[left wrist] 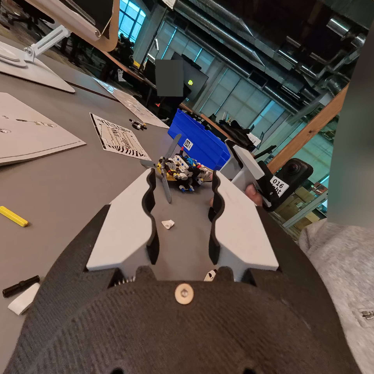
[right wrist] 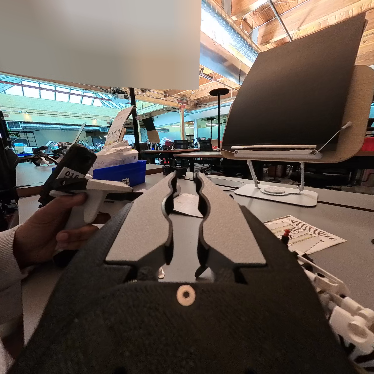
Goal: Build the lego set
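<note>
In the left wrist view, the left gripper hangs released above the grey table, its jaws wide apart and empty, with a small white piece lying on the table between them. Just beyond its tips sits the lego plane model, with a blue bin behind it. A sticker sheet lies far left, a yellow beam near left. In the right wrist view, the right gripper is nearly closed with a narrow gap, gripping nothing, while white lego beams show at the near right edge.
</note>
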The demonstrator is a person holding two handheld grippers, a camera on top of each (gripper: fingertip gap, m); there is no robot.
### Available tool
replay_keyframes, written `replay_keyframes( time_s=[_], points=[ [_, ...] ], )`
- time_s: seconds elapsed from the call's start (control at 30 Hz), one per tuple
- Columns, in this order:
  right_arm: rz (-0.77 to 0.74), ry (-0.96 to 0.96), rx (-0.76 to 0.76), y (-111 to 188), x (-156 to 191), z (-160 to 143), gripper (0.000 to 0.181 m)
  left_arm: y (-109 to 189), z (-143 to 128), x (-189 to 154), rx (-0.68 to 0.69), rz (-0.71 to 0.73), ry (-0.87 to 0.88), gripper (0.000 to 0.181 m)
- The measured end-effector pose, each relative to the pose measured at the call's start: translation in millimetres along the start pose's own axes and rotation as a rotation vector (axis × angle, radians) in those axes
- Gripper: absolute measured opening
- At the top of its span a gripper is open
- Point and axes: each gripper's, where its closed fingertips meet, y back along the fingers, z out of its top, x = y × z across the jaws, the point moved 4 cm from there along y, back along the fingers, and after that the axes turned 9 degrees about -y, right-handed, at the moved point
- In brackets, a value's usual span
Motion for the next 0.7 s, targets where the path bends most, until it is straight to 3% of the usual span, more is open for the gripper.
replay_keyframes(
  time_s=[0.2,0.33,0.47,0.57,0.7],
  points=[
    [0.003,0.006,-0.012,1.3,2.4,0.4,0.015,2.0,2.3,-2.9,-0.019,0.01,-0.039,0.055],
    [0.001,0.005,-0.018,1.3,2.6,0.5,0.015,18.4,16.1,0.4,-0.08,0.161,-0.136,0.059],
    [-0.004,-0.017,-0.031,2.1,0.4,1.8,0.014,56.7,47.7,8.9,-0.117,0.307,-0.203,0.057],
    [-0.003,-0.041,-0.028,2.5,-1.6,2.3,0.014,90.1,51.0,27.6,-0.006,0.458,-0.262,0.046],
    [0.018,-0.077,0.107,-3.8,-4.8,-6.7,0.025,113.3,19.1,49.1,0.325,0.511,-0.213,0.042]
  ],
)
